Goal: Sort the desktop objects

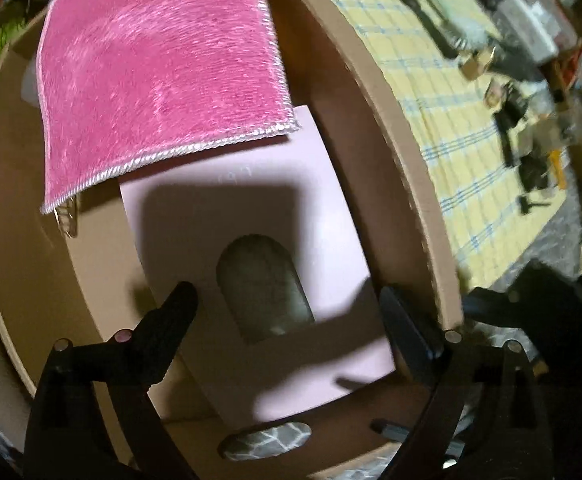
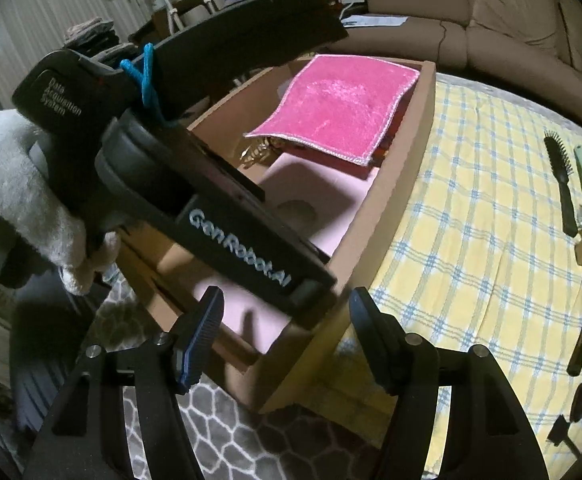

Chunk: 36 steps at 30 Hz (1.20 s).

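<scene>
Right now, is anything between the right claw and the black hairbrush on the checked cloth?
Nothing visible does. The right claw hangs open over the cardboard box's near corner; the black hairbrush lies off to its right, with only bare checked cloth between.

Blurred clutter (image 1: 531, 92) beyond the checked cloth (image 1: 451, 92), unidentifiable.

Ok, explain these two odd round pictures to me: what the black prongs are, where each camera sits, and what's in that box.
A person holds a hand-held two-finger gripper in each hand, with a fisheye camera on each.

The left one's view looks straight down into a cardboard box; the left gripper is open and empty.

The right one's view shows the right gripper, also open and empty, with the left tool in a gloved hand over the box.

Inside lie a pink cloth and a pale pink sheet. A hairbrush lies on the checked cloth.
</scene>
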Available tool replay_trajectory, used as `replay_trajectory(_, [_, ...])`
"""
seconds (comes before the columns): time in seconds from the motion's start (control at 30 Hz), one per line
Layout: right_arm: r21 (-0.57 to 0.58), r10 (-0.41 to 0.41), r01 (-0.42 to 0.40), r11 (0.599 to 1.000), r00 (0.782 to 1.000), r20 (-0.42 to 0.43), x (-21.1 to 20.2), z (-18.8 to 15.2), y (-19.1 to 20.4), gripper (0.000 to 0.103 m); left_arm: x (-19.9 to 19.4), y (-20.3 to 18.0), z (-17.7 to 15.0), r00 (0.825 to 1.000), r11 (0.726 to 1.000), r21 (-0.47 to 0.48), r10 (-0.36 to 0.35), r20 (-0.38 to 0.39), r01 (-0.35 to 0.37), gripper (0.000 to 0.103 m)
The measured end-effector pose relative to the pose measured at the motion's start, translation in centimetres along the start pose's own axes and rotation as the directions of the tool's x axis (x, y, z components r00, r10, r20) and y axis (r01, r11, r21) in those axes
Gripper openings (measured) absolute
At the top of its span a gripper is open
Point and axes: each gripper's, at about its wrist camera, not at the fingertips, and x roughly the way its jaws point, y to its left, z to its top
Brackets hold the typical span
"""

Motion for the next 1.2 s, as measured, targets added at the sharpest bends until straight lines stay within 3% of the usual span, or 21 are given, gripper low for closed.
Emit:
replay_trajectory(0.17, [-0.014, -0.007, 0.007, 1.0, 1.0, -0.007, -0.3, 0.0, 0.5, 0.068, -0.4, 1.7, -3.7, 0.994, 0.993, -0.053, -0.108, -0.021, 0.107, 0.091])
replay_trajectory(0.3, [-0.011, -0.008, 0.008, 1.0, 1.0, -0.01, -0.4, 0.0, 0.6, 0.068, -0.9, 3.1, -5.9, 0.975, 0.972, -0.081, -0.222, -0.027, 0.219, 0.091])
replay_trajectory(0.33, [-0.008, -0.005, 0.005, 1.0, 1.0, -0.01, -0.4, 0.0, 0.7, 0.069, -0.8, 2.9, -5.8, 0.967, 0.963, -0.096, -0.254, -0.027, 0.25, 0.091])
replay_trajectory(0.47, [0.009, -0.007, 0.007, 1.0, 1.0, -0.012, -0.4, -0.1, 0.9, 0.069, -0.3, 2.6, -6.9, 0.905, 0.897, -0.164, -0.423, -0.051, 0.41, 0.091])
replay_trajectory(0.57, [0.009, -0.005, 0.006, 1.0, 1.0, -0.02, -0.2, -0.2, 1.1, 0.069, -1.0, 0.9, -7.2, 0.932, 0.93, -0.092, -0.361, -0.036, 0.357, 0.091])
replay_trajectory(0.63, [0.021, -0.001, 0.001, 1.0, 1.0, -0.018, -0.4, -0.3, 1.0, 0.068, -3.2, 1.5, -7.4, 0.941, 0.939, -0.061, -0.336, 0.022, 0.337, 0.091])
replay_trajectory(0.67, [0.025, 0.0, 0.001, 1.0, 1.0, -0.018, -0.6, -0.3, 1.0, 0.068, -3.9, 1.9, -7.2, 0.93, 0.924, 0.108, -0.368, -0.019, 0.368, 0.091])
replay_trajectory(0.73, [0.017, -0.012, 0.012, 1.0, 1.0, -0.02, -0.8, -0.3, 1.2, 0.068, -4.7, 3.3, -6.6, 0.95, 0.947, 0.101, -0.31, 0.027, 0.306, 0.093])
replay_trajectory(0.83, [0.006, -0.019, 0.019, 1.0, 0.999, -0.027, -0.8, -0.1, 1.5, 0.068, -3.1, 5.4, -5.9, 0.963, 0.962, 0.047, -0.27, 0.003, 0.27, 0.093])
replay_trajectory(0.9, [0.002, -0.028, 0.028, 1.0, 0.999, -0.03, -0.7, 0.0, 1.7, 0.068, -1.6, 6.0, -5.9, 0.957, 0.957, 0.014, -0.289, -0.022, 0.289, 0.093])
replay_trajectory(1.03, [0.013, -0.023, 0.024, 1.0, 0.999, -0.032, -0.6, -0.1, 1.5, 0.068, 0.9, 6.1, -6.5, 0.914, 0.918, -0.039, -0.397, -0.075, 0.396, 0.093])
replay_trajectory(1.2, [0.012, -0.025, 0.025, 1.0, 0.999, -0.035, -0.5, 0.1, 1.6, 0.069, 1.2, 6.3, -7.1, 0.903, 0.904, -0.075, -0.425, -0.06, 0.421, 0.099])
